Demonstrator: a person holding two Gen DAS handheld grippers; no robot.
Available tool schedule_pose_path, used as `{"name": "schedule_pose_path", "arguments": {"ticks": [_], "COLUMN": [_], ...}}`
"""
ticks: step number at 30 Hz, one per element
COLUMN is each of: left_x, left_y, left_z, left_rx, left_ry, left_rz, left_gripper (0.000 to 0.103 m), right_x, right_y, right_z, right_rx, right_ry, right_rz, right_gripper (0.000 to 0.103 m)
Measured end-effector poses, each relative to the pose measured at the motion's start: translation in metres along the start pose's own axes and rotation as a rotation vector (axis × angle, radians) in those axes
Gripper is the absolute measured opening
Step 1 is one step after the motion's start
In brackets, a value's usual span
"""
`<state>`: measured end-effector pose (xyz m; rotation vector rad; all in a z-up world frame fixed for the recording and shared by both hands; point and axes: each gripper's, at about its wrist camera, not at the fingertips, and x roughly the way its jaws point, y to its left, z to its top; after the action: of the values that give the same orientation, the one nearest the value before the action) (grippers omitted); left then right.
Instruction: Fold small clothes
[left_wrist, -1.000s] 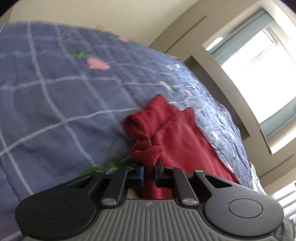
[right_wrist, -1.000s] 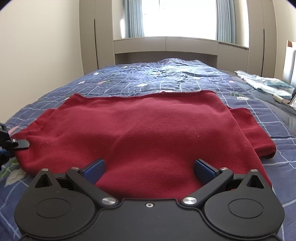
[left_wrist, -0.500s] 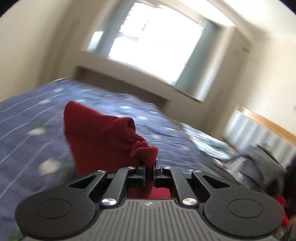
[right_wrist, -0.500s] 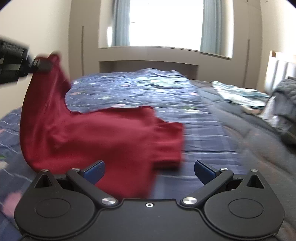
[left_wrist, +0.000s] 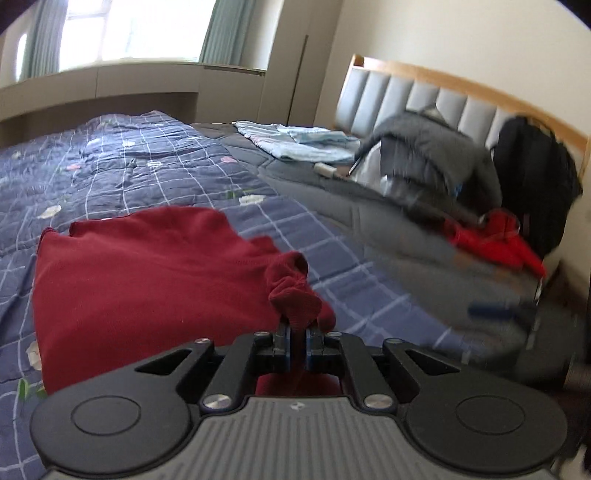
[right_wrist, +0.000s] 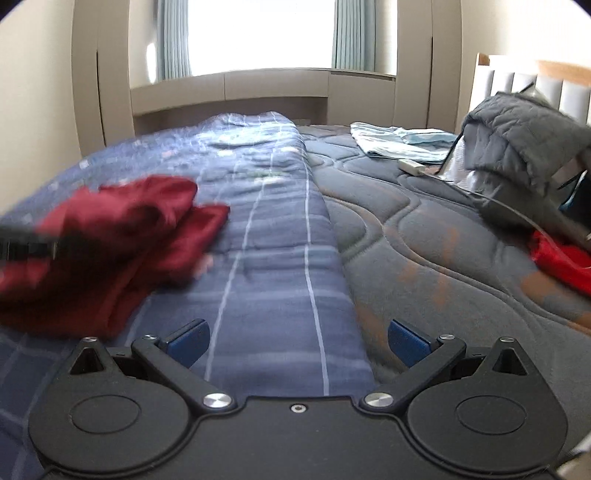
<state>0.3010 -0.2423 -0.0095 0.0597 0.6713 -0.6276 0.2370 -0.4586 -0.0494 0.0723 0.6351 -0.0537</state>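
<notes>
Left gripper (left_wrist: 297, 341): jaws clamped on a bunched corner of the dark red garment (left_wrist: 147, 288). The pinched wad stands just ahead of and above the jaws; the rest of the cloth lies on the bed to the left of the jaws and beyond them.

Right gripper (right_wrist: 297, 338): jaws wide apart, nothing between them. Only the blue checked quilt (right_wrist: 266, 258) shows ahead of them. The garment sits off to the left of these jaws, blurred, and looks doubled over on itself.

Change over the last second: the garment was spread flat and wide in front of the right jaws, with the left gripper gripping one edge down at bed level. Half a second ago that edge was lifted high, the cloth hanging from it. Now the edge has been carried across and the cloth is a narrower, layered shape. The right wrist view has swung away, towards the grey mattress pad (right_wrist: 424, 258) and the headboard side.

Judgement: one fold across the garment looks close to made. The held corner is not yet laid down and reads as a crumpled knot, not a flat edge. It would likely need setting down and smoothing before release, or the top layer may land rumpled.

Off to the right of the left jaws: a grey jacket (left_wrist: 436, 155), a black bag (left_wrist: 535, 177), a bright red item (left_wrist: 495, 240). None touched.
</notes>
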Motion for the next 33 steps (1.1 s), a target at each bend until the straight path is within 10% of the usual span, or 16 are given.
{"name": "schedule_pose_path", "arguments": {"ticks": [12,25,33], "left_x": [-0.002,-0.010,-0.022], "left_y": [-0.002,0.000,-0.018], "left_z": [-0.004,-0.005,-0.002], "left_rx": [0.046,0.035,0.107], "left_ry": [-0.003,-0.006,-0.031], "left_rz": [0.053,0.052,0.019], "left_gripper": [0.007,0.007,0.007], "right_x": [0.112,0.145,0.105], "right_y": [0.035,0.058,0.037], "right_z": [0.092,0.110,0.108], "right_rx": [0.128,0.200,0.215], "right_ry": [0.075,0.170,0.065], "right_rz": [0.412,0.463,0.395], "right_gripper": [0.089,0.008,0.005]}}
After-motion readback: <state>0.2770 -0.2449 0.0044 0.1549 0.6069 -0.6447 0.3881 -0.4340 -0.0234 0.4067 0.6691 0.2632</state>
